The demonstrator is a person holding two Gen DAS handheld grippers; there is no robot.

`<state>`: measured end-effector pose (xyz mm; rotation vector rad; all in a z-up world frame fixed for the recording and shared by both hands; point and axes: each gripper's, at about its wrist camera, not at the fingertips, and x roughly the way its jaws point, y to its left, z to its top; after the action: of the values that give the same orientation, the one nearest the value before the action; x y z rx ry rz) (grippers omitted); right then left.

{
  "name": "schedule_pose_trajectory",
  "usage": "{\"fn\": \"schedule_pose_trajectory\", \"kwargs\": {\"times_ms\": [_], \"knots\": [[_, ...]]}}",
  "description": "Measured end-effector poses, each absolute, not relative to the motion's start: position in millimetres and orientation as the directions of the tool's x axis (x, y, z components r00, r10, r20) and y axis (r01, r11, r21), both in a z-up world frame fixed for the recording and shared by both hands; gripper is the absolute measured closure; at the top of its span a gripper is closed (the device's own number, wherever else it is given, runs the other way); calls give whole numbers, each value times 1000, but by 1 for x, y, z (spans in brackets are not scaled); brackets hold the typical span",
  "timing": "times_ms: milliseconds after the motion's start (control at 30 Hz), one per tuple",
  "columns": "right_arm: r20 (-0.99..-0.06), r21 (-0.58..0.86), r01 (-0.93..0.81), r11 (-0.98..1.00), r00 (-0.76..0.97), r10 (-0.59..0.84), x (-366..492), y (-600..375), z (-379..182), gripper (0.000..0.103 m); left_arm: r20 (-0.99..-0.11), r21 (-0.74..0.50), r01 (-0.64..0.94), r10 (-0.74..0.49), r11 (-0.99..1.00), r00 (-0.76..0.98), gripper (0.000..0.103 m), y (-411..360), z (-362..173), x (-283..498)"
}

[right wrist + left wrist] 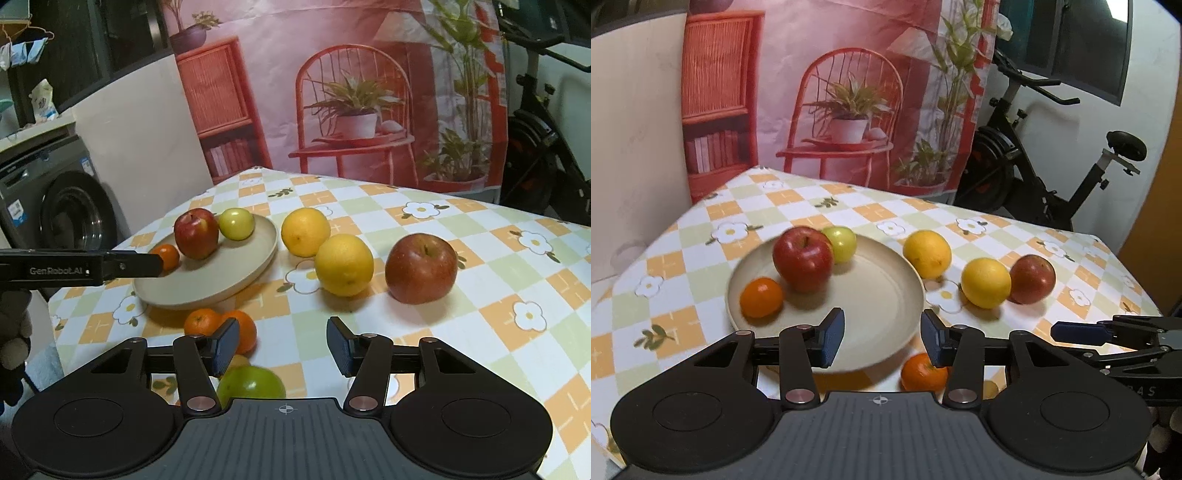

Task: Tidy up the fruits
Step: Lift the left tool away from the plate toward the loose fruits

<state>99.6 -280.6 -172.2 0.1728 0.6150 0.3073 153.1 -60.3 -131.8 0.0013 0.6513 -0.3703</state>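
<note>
A beige plate (pixel 871 295) (pixel 236 273) holds a red apple (pixel 803 258) (pixel 195 238), a small green apple (pixel 842 243) (pixel 236 223) and a mandarin (pixel 761 298) (pixel 168 256). On the cloth to its right lie two yellow oranges (pixel 927 254) (pixel 986 282) (pixel 306 232) (pixel 344 265) and a second red apple (pixel 1032 278) (pixel 421 268). My left gripper (pixel 882 341) is open and empty over the plate's near rim. My right gripper (pixel 282 345) is open and empty over the cloth. Two mandarins (pixel 202 322) (pixel 243 330) and a green apple (pixel 251 384) lie just before it.
The table has a checked flower cloth (pixel 480 295) and ends at the right and far sides. A printed backdrop (pixel 849 92) hangs behind it. An exercise bike (pixel 1034 177) stands at the back right and a washing machine (pixel 55 206) at the left.
</note>
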Motion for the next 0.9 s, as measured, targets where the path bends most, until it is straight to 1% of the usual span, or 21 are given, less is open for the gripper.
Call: {"fn": "schedule_pose_trajectory", "kwargs": {"times_ms": [400,567,633,900], "knots": [[-536,260,-189,947,787,304,76,-286,-179,58,-602,-168,409,-422,897,678,55,-68,-141,132],[-520,262,-176,949,803,292,67,-289,-178,60,-613,-160,443,-440,882,656,55,-74,-145,123],[-521,266,-163,950,805,284,64,-291,-178,61,-620,-167,464,-459,870,637,55,-76,-147,120],[-507,273,-144,951,819,269,50,-294,-176,62,-649,-238,549,-552,801,524,56,-87,-157,108]]}}
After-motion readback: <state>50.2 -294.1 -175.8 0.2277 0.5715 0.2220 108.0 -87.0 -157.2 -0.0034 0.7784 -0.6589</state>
